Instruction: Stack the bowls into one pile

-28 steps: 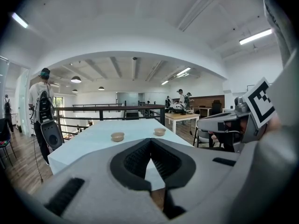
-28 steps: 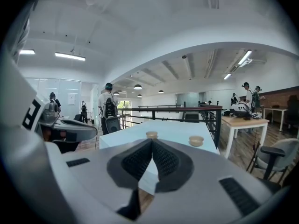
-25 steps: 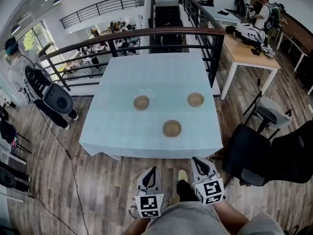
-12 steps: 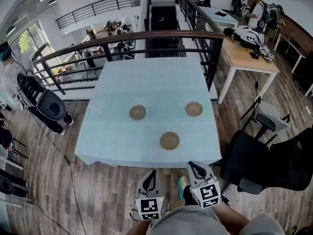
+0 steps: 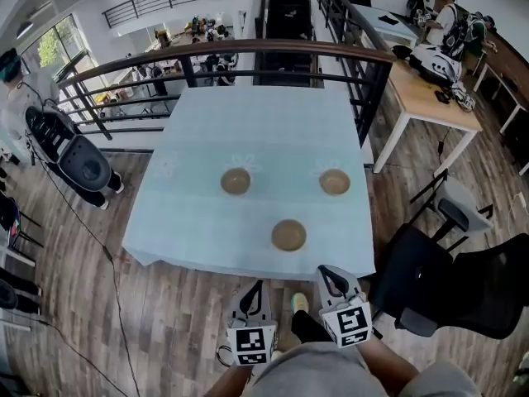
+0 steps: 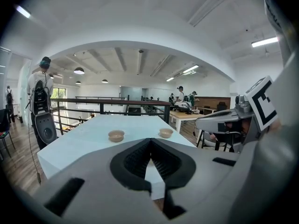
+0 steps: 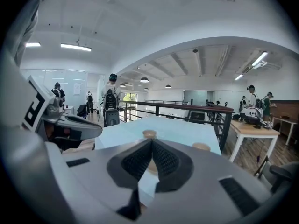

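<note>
The person has stepped closer, so the table [image 5: 207,238] and both grippers are nearer each other than they were a second ago. The bowls have stayed in their places.

The left gripper [image 5: 257,287] and the right gripper [image 5: 327,273] are held side by side just off the table's near edge. Each one has its jaws pressed together with nothing in them.

Three brown bowls sit on the light blue table, each on its own, and none is stacked yet. The near bowl [image 5: 288,235] is close to the near edge, a bit right of the middle. Farther back, the left bowl [image 5: 235,181] is around the middle of the table. The right bowl [image 5: 335,182] is near the right edge.

A black chair [image 5: 438,279] stands by the table's near right corner. A dark railing [image 5: 248,50] runs past the far edge.
</note>
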Demonstrator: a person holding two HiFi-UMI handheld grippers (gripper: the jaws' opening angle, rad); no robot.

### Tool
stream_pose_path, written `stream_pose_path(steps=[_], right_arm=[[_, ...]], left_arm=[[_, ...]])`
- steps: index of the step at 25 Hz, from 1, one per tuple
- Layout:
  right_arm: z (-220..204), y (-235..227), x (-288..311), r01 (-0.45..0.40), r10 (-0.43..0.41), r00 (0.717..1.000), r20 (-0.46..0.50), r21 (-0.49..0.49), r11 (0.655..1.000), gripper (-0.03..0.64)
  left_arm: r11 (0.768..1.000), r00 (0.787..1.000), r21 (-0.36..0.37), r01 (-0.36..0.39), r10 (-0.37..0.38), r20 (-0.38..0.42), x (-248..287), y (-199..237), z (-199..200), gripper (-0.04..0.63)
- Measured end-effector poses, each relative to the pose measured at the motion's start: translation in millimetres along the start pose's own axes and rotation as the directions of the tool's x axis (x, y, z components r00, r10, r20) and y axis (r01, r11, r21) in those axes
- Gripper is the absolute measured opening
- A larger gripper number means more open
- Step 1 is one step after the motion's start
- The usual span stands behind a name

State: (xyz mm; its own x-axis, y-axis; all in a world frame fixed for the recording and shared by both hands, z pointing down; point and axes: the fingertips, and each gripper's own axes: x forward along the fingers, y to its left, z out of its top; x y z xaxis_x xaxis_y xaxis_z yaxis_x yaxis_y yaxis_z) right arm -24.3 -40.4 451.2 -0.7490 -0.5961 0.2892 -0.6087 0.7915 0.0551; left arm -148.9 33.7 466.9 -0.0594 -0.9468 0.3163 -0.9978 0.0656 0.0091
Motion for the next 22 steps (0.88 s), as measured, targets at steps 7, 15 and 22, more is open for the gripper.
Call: stream_pose_path(steps=[7, 15, 22], right_arm=[[0.6, -22.8, 27.1, -0.03, 0.03, 1.0, 0.009, 0.04, 0.999, 0.026], [13.4, -68.5, 62.1, -0.039, 0.037, 0.999, 0.027, 0.097, 0.995, 0.026], [8.7, -98.8, 82.7, -0.053, 0.05, 0.998, 0.031, 0.108, 0.993, 0.026]], left_arm=[[0.999, 0.999, 0.024, -0.033, 0.034, -0.032, 32.4, 5.4, 4.7, 0.018], [0.997, 0.995, 0.042, -0.066, 0.069, -0.066, 82.3, 14.1, 26.9, 0.017], [0.992, 0.992, 0.083, -0.098, 0.104, -0.073, 111.6, 19.5, 34.2, 0.018]])
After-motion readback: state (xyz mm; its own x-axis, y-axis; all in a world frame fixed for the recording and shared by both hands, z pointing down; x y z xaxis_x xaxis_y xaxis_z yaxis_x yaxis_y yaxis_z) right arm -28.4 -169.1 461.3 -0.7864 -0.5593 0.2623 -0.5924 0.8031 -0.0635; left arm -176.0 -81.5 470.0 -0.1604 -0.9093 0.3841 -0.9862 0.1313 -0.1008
